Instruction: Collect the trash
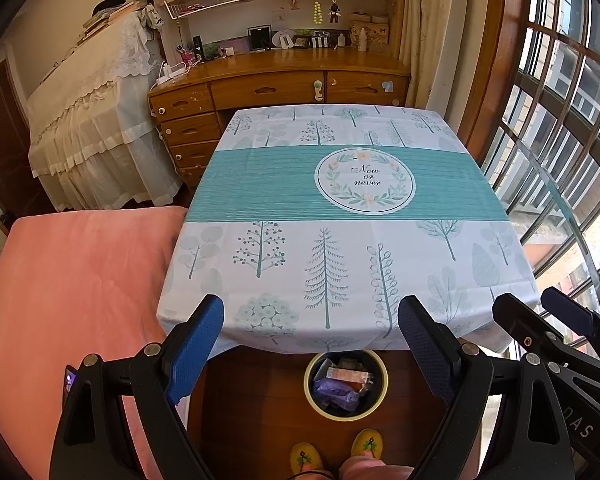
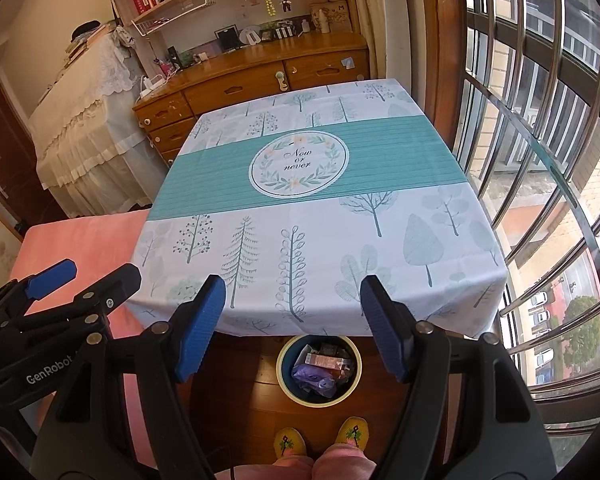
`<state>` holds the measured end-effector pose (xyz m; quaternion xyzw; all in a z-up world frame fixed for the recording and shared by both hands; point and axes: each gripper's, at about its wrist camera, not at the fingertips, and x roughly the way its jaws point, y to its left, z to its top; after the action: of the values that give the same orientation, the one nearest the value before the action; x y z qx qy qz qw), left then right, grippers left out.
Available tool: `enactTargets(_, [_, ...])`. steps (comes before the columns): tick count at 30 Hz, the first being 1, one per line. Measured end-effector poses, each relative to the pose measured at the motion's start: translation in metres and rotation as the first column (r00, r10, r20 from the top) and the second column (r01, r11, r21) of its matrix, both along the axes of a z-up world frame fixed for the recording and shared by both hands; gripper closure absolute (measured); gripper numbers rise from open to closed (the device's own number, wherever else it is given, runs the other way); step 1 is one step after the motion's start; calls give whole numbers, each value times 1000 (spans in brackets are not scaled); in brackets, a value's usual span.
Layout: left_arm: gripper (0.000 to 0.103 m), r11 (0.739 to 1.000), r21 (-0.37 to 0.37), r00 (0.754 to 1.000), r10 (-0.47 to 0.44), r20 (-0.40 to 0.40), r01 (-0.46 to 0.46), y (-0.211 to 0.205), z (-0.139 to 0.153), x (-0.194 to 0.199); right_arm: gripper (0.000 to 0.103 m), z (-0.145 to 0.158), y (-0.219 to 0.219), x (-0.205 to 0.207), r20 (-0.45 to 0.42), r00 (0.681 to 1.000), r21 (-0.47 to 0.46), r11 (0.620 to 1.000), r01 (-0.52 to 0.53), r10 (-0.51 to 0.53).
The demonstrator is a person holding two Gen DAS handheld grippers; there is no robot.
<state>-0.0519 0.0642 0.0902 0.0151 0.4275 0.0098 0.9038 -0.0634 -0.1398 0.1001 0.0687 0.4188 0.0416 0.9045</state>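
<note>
A round bin (image 1: 380,394) with a cream rim stands on the wooden floor below the table's near edge; it also shows in the right wrist view (image 2: 285,384). It holds trash (image 1: 342,384): a purple bag, a pink packet and other wrappers (image 2: 320,368). My left gripper (image 1: 312,344) is open and empty, held above the table's near edge and the bin. My right gripper (image 2: 294,326) is open and empty beside it, on the right. Each gripper shows at the edge of the other's view. The table (image 1: 340,248) carries a tree-print cloth with nothing on it.
A pink bed (image 1: 72,292) lies left of the table. A wooden desk with drawers (image 1: 268,88) and shelves stands behind it. Barred windows (image 2: 540,200) run along the right. The person's yellow slippers (image 2: 320,440) stand just behind the bin.
</note>
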Motion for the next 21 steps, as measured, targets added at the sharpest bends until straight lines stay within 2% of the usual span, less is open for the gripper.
enactTargets(11, [13, 999, -8, 998, 48, 29, -48, 6, 14, 0, 36, 16, -11, 25, 12, 998, -8, 998, -62, 62])
enactTargets(17, [13, 989, -47, 990, 138, 31, -137, 21, 9, 2, 36, 11, -7, 44, 10, 993, -20, 993, -120, 120])
enactTargets(21, [13, 967, -85, 970, 242, 8, -240, 53, 0, -5, 36, -1, 7, 60, -18, 985, -20, 985, -173, 173])
